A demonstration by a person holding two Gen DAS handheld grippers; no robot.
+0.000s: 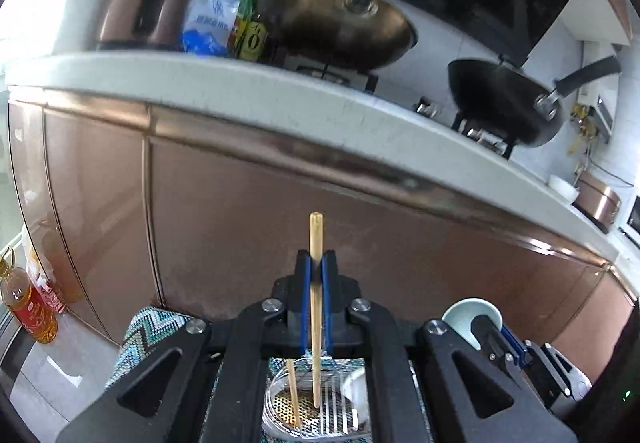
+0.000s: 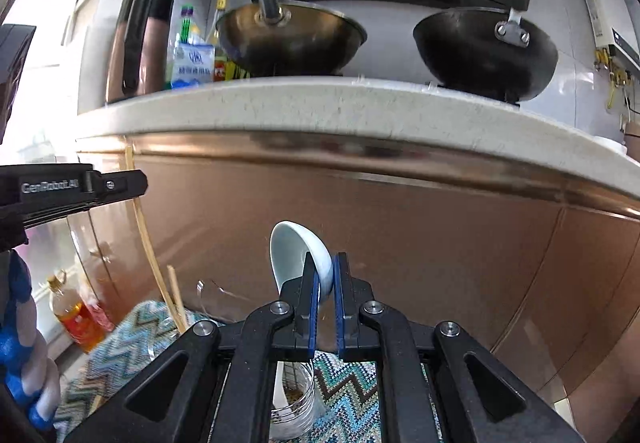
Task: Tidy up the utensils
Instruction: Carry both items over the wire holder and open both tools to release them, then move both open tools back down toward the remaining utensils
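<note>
My left gripper is shut on a wooden chopstick. The stick pokes up past the fingertips, and its lower end hangs over a clear perforated utensil holder. A second chopstick leans inside that holder. My right gripper is shut on a white ceramic spoon, bowl up, with its handle reaching down toward the holder. The right wrist view catches the left gripper at the left, with its chopstick. In the left wrist view, the right gripper and the spoon sit at the lower right.
The holder stands on a zigzag-patterned mat. Ahead are copper cabinet doors under a pale countertop edge. On the counter sit a steel wok, a black wok and bottles. An oil bottle stands low on the left.
</note>
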